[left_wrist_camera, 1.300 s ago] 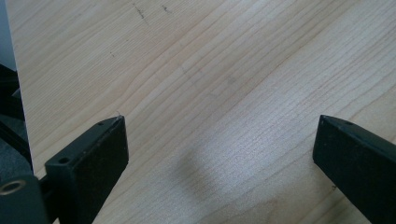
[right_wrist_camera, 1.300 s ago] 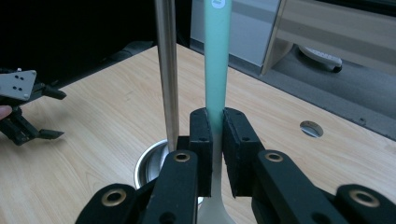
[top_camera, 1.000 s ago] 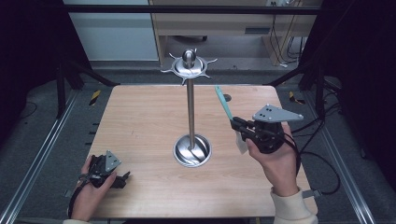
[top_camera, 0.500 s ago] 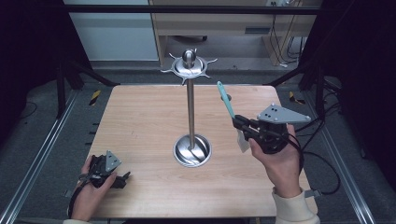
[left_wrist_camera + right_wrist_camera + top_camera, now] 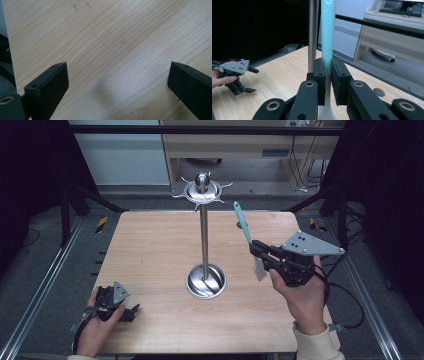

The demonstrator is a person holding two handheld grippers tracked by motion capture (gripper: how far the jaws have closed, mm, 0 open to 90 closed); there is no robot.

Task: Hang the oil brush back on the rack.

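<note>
Spatula held upright beside the hook stand, left gripper idle on the table

High view: the right gripper [image 5: 257,251] pinches a teal-handled spatula [image 5: 243,224], handle up and pale blade hanging below the jaws, just right of the steel stand [image 5: 204,237], whose hook crown [image 5: 201,191] sits above the handle tip; the left gripper [image 5: 117,304] rests near the table [image 5: 150,235] edge. Left gripper view: its jaws stand spread over bare wood, nothing between them. Right gripper view: both pads press the handle low on its length; the handle's top runs out of frame, so whether it has a hanging hole I cannot tell. Risk, as I judge it: held so low, the handle could pivot in the pads or knock a hook and slip
</note>
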